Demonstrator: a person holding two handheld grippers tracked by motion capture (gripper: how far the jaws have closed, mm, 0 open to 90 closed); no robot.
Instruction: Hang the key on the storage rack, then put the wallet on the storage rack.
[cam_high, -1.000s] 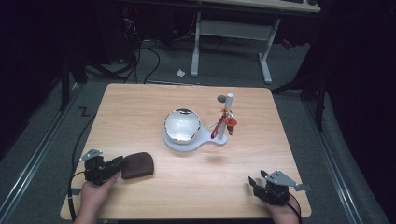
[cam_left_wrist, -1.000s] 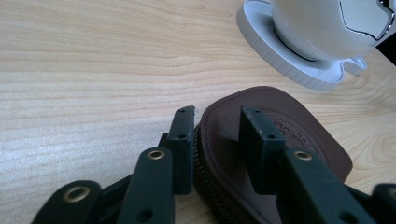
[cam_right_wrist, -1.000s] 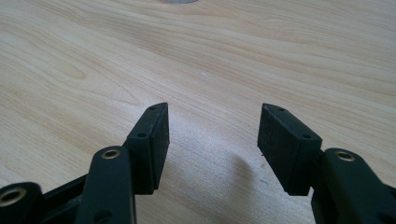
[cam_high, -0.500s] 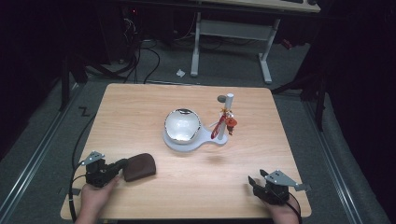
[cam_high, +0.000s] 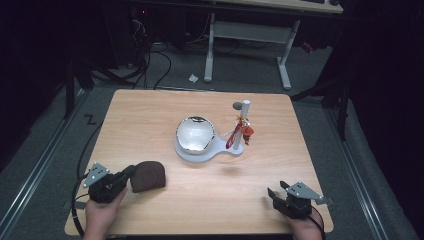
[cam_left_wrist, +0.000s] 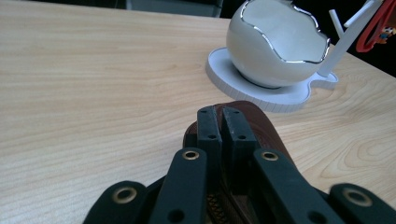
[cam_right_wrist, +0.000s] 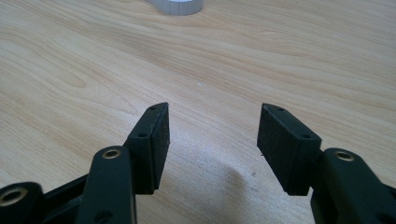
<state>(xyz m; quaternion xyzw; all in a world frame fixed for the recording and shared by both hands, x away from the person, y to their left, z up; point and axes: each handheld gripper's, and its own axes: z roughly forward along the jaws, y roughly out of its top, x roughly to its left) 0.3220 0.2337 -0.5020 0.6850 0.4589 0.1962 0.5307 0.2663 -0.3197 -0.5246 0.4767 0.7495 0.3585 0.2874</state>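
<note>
A brown zippered pouch (cam_high: 148, 176) lies at the table's near left. My left gripper (cam_high: 130, 173) is shut on the pouch's left edge. In the left gripper view the jaws (cam_left_wrist: 219, 114) stand almost together over the brown pouch (cam_left_wrist: 268, 130), with its zipper showing beneath them. My right gripper (cam_high: 276, 188) rests open at the near right, and in the right gripper view (cam_right_wrist: 212, 126) bare wood shows between its pads. A white egg-shaped bowl with a silver rim (cam_high: 195, 134) sits mid-table on a white base (cam_high: 207, 152).
On the white base a thin white post (cam_high: 245, 112) carries a red loop with a small charm (cam_high: 234, 138). The wooden table (cam_high: 150, 115) stands on a dark floor. Cables and a desk frame (cam_high: 250, 35) lie beyond its far edge.
The left gripper and the pouch have shifted very slightly toward the near edge. The right gripper has stayed still and open.
</note>
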